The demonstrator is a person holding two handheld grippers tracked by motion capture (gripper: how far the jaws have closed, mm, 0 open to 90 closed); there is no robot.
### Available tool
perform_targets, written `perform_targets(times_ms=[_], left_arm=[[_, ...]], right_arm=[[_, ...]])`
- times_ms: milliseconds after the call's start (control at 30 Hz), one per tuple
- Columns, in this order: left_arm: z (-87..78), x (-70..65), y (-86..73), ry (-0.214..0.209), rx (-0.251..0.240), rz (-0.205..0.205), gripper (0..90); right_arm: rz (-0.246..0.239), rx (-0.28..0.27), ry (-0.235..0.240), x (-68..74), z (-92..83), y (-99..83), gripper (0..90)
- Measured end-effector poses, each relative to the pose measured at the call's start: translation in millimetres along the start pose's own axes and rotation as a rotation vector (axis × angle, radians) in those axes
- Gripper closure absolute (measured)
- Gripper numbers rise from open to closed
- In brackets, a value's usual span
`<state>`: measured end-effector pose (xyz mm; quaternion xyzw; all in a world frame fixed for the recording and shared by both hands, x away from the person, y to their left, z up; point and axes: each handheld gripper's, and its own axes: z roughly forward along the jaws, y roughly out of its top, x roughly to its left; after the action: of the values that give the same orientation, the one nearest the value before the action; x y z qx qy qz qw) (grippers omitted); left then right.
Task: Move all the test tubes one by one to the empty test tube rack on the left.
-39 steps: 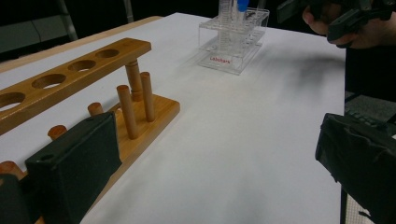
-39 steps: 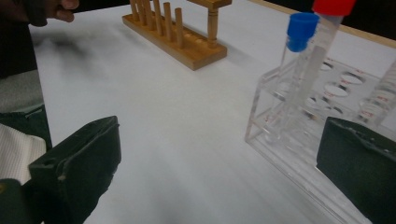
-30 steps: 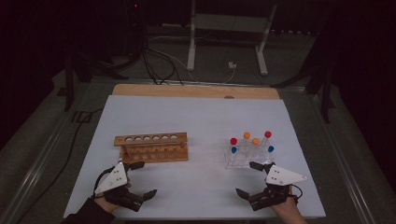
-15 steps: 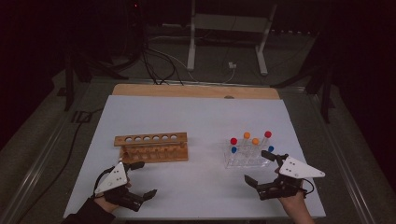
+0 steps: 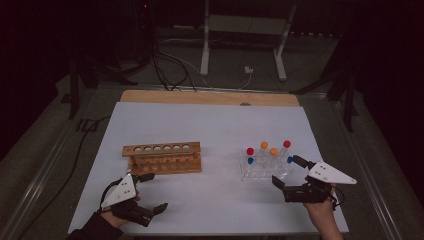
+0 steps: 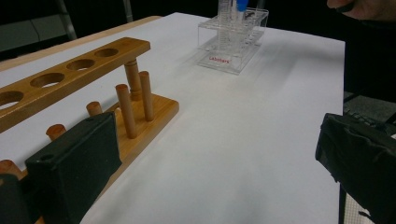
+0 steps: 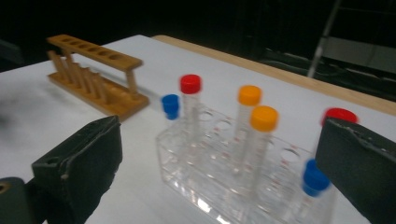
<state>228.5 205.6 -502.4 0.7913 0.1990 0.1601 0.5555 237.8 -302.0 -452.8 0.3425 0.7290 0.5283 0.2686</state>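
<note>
A wooden tube rack point(image 5: 162, 157) with a row of empty holes stands left of centre, and its pegs show in the left gripper view point(image 6: 133, 100). A clear plastic rack point(image 5: 265, 171) to the right holds several capped tubes: red point(image 7: 190, 84), orange point(image 7: 264, 117) and blue point(image 7: 170, 103). My left gripper point(image 5: 156, 191) rests open just in front of the wooden rack, nothing between its jaws point(image 6: 215, 163). My right gripper point(image 5: 285, 170) is open at the clear rack's near right corner; the rack and tubes sit just ahead between the jaws point(image 7: 219, 168).
The white table top point(image 5: 210, 130) ends in a wooden strip point(image 5: 210, 97) at the far edge. Beyond it, a dark floor holds cables point(image 5: 165, 65) and a metal stand point(image 5: 242, 30). The other hand point(image 6: 359, 9) shows far off in the left gripper view.
My right gripper has moved forward and a little right, up to the clear rack's near corner. The left gripper and both racks have stayed put.
</note>
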Motion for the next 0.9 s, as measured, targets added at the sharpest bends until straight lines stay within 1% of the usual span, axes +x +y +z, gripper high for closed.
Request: perform_targets(times_ms=[33,67,100,133,167,233,267,300,367,433,567,633,667,733,767,833,900], left_arm=[[0.0,-0.1,0.0,0.000,0.000,0.000,0.7],[0.0,-0.1,0.0,0.001,0.001,0.003,0.7],[0.0,-0.1,0.0,0.000,0.001,0.002,0.7],[0.0,-0.1,0.0,-0.001,0.001,0.002,0.7],[0.1,-0.2,0.0,0.000,0.000,0.002,0.7],[0.1,-0.1,0.0,-0.001,0.000,0.000,0.7],[0.1,-0.1,0.0,-0.001,0.000,0.000,0.7],[0.1,0.0,-0.1,-0.002,0.001,-0.001,0.7],[0.1,0.0,0.0,-0.001,0.001,-0.001,0.7],[0.0,0.0,-0.1,-0.002,0.000,-0.002,0.7],[0.0,0.1,-0.1,-0.002,-0.001,-0.004,0.7],[0.0,0.2,-0.2,-0.002,-0.001,-0.005,0.7],[0.0,0.1,-0.1,-0.002,0.000,-0.004,0.7],[0.0,0.1,-0.1,-0.002,0.000,-0.005,0.7],[0.0,0.0,-0.2,-0.001,0.000,-0.004,0.7],[0.0,0.0,-0.2,-0.001,0.002,-0.002,0.7],[0.1,-0.1,-0.3,-0.001,0.003,-0.002,0.7]], right_arm=[[0.011,0.008,-0.021,-1.3,0.5,-0.2,0.3],[0.015,0.012,-0.027,-2.9,0.9,-0.8,0.3],[0.024,0.027,-0.056,-4.2,1.9,-1.4,0.3],[0.024,0.036,-0.074,-5.0,2.8,-1.7,0.3],[0.027,0.042,-0.079,-6.2,3.1,-2.5,0.3],[0.041,0.062,-0.126,-8.1,3.9,-3.2,0.3],[0.050,0.066,-0.128,-9.5,3.8,-3.5,0.3],[0.062,0.084,-0.155,-11.5,4.5,-3.6,0.3],[0.078,0.099,-0.164,-14.4,4.9,-4.8,0.3],[0.094,0.128,-0.190,-17.0,6.2,-5.9,0.3],[0.100,0.165,-0.228,-18.2,7.9,-7.2,0.4],[0.097,0.184,-0.248,-17.8,9.2,-7.3,5.8],[0.100,0.191,-0.262,-17.2,9.9,-7.3,6.3],[0.106,0.208,-0.271,-16.8,11.1,-7.1,8.0],[0.105,0.217,-0.295,-16.3,11.5,-6.8,11.7],[0.116,0.232,-0.307,-16.0,11.9,-6.1,14.3],[0.116,0.250,-0.331,-15.3,12.4,-5.3,18.2]])
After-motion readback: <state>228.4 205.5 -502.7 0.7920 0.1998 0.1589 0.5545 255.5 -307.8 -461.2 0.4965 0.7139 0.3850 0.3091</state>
